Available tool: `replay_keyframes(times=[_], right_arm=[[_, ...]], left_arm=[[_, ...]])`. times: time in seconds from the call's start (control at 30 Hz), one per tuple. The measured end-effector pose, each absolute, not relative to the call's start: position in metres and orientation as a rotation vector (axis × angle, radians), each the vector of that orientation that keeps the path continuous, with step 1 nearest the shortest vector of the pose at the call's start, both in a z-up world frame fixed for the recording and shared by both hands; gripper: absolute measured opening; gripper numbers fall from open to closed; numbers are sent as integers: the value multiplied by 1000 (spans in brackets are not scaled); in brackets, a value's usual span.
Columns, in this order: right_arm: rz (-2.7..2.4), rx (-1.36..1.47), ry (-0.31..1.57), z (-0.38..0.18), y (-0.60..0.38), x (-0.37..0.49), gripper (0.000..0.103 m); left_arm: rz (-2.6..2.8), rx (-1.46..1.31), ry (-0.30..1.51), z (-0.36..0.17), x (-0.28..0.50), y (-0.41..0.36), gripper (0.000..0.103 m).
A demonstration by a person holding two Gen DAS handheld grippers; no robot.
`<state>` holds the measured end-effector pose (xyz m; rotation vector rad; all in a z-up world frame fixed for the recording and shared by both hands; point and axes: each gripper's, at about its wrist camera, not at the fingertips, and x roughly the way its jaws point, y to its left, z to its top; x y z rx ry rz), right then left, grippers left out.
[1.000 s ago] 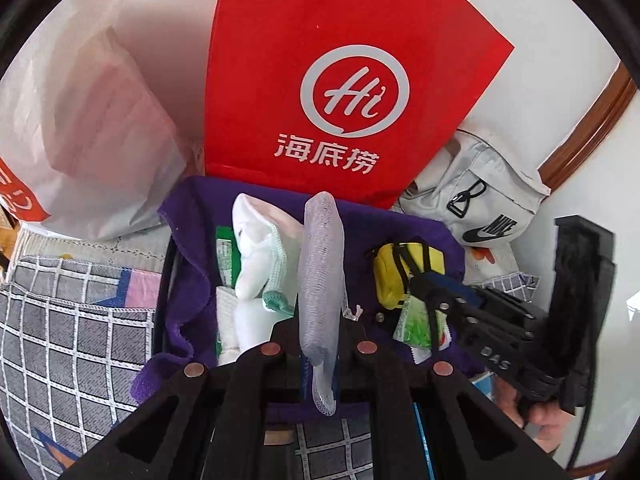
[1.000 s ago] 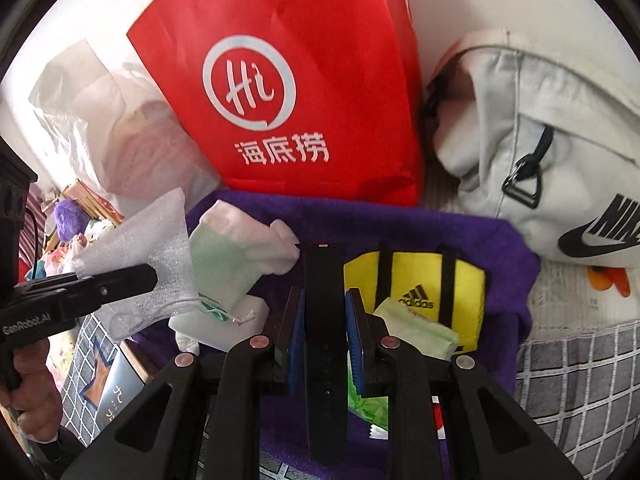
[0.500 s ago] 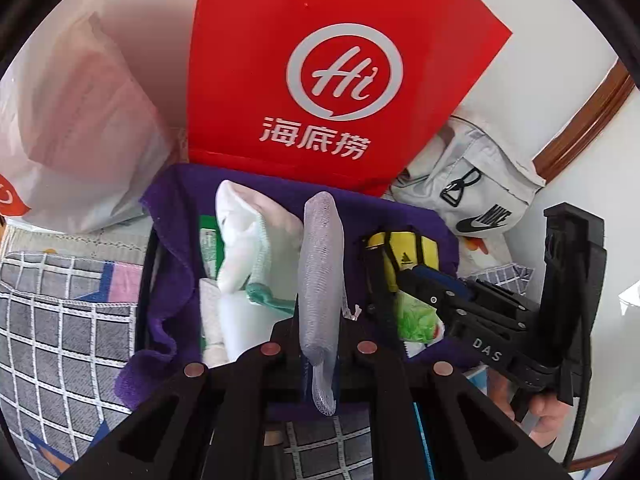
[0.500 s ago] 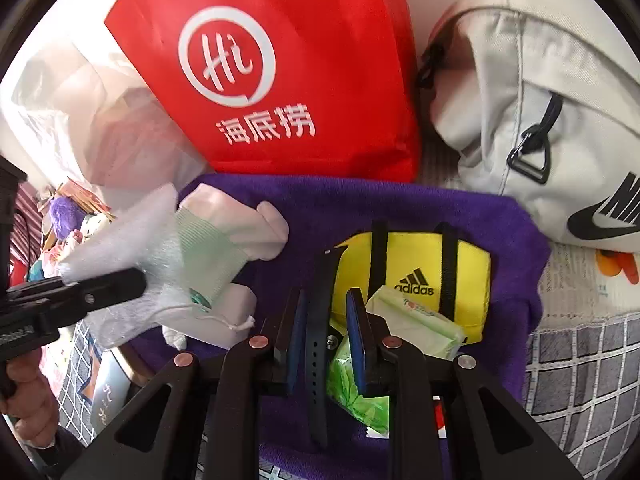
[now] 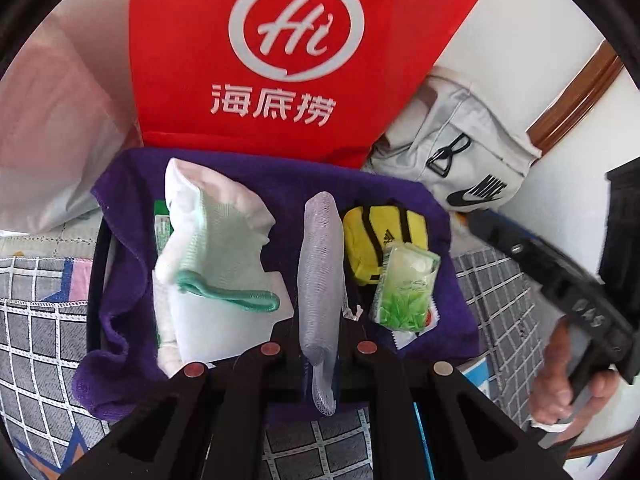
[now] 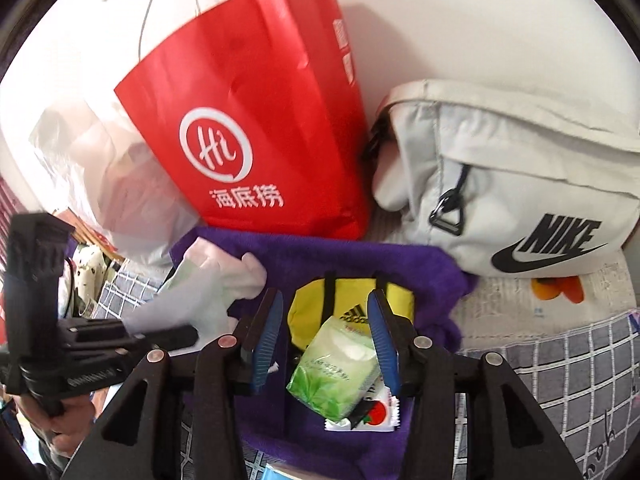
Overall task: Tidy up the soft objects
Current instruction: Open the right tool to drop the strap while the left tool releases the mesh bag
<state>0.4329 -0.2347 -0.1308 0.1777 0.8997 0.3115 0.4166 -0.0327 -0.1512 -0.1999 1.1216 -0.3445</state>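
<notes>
My left gripper (image 5: 320,344) is clamped on a white mesh pouch (image 5: 320,264), which stands up between the jaws over the purple towel (image 5: 280,184). Just left of the pouch on that towel I see a white glove with a green cuff (image 5: 216,240) lying over white packets. To its right a yellow pouch (image 5: 380,236) lies on the towel, with a green tissue pack (image 5: 404,288) leaning against its near side.

My right gripper (image 6: 324,340) is opening, its 2 blue pads apart and gripping nothing; the tissue pack (image 6: 336,372) and yellow pouch (image 6: 348,300) lie below the gap.

Behind the towel (image 6: 360,256) a red paper bag (image 6: 256,120) stands against the wall, with a pale sling bag (image 6: 512,184) on its right and a clear plastic bag (image 6: 100,172) on its left. Around the towel I see a grey checked cloth (image 6: 560,360).
</notes>
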Motion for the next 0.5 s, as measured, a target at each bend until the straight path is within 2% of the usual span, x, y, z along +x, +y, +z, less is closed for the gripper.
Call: replay_keyframes(times=[0.33,0.5], right_arm=[[300,149,902,-134,-231,434,44],[300,127,906,-136,-227,434,44]], left_arm=[[-317,-136,1149,-168,419,-48,8],[-318,-146,1164,-170,421,-47,20]])
